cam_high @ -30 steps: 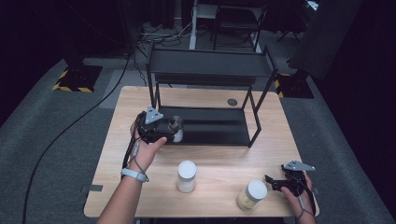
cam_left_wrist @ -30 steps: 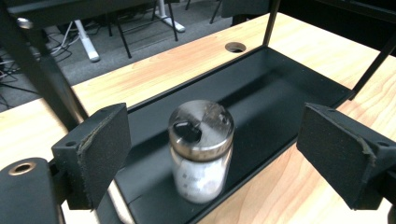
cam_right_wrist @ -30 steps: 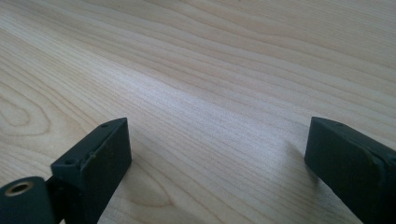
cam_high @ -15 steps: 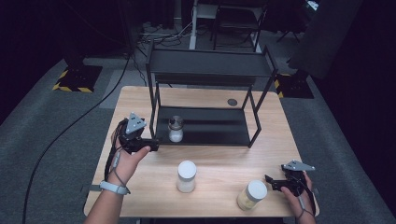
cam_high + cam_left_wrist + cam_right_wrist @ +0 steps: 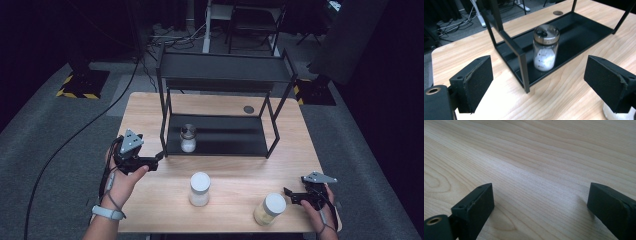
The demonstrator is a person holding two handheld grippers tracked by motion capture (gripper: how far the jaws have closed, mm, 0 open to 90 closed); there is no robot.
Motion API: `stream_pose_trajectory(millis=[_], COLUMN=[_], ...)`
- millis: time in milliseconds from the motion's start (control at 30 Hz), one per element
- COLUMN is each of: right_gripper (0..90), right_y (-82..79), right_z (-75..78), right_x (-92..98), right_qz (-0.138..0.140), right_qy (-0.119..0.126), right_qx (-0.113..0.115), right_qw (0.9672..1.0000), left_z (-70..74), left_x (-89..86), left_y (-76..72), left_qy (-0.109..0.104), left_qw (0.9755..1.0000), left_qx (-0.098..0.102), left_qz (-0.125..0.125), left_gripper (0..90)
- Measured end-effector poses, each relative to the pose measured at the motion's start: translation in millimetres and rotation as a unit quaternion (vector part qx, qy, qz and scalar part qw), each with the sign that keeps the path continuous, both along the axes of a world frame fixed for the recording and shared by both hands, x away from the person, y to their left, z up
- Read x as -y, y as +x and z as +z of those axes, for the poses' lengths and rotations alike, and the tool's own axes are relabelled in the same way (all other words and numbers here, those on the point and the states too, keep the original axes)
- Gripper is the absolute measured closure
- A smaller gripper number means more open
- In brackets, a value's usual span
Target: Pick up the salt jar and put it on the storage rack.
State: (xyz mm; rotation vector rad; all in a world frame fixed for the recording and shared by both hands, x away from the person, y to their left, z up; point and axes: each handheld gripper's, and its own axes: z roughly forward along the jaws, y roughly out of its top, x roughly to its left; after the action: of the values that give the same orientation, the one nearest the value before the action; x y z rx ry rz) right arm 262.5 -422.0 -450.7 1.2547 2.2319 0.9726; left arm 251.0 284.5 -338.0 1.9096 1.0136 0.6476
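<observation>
A small glass jar [image 5: 188, 138] with a metal lid and white powder stands upright on the lower tier of a black two-tier rack [image 5: 225, 70], near its left front post. My left gripper [image 5: 158, 158] sits to the left of that post, open and empty, pointing toward the jar [image 5: 545, 48]. A white-lidded jar [image 5: 199, 189] stands at the table's front middle. A yellowish jar [image 5: 269, 209] with a white lid stands at the front right. Just right of it, my right gripper [image 5: 289, 194] is held low over bare wood, its jaws wide apart.
The rack takes up the middle and back of the wooden table [image 5: 235, 170]. A round cable grommet [image 5: 248, 109] sits in the tabletop behind the rack. Cables and chair legs lie on the grey floor beyond the table.
My left gripper has drawn back to the left and toward the person, away from the metal-lidded jar, which stays standing on the rack's lower tier. The right gripper has not moved.
</observation>
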Motion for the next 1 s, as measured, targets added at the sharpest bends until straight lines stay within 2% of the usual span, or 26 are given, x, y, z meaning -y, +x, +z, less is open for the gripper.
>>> stream_pose_trajectory(millis=[467,1000], right_gripper=[7.2,7.2], right_y=[0.0,0.0], right_z=[-0.1,-0.1], right_x=[0.0,0.0], right_qz=[0.000,0.000], right_qy=[0.000,0.000], right_qx=[0.000,0.000], right_qw=[1.0000,1.0000], left_z=[-17.6,-47.2], left_x=[-20.3,-30.8], left_y=[-15.1,-24.6], left_qy=[-0.003,-0.002], left_qw=[0.9999,0.9992], left_qx=[-0.013,-0.035], left_qz=[0.011,0.017], left_gripper=[8.0,8.1])
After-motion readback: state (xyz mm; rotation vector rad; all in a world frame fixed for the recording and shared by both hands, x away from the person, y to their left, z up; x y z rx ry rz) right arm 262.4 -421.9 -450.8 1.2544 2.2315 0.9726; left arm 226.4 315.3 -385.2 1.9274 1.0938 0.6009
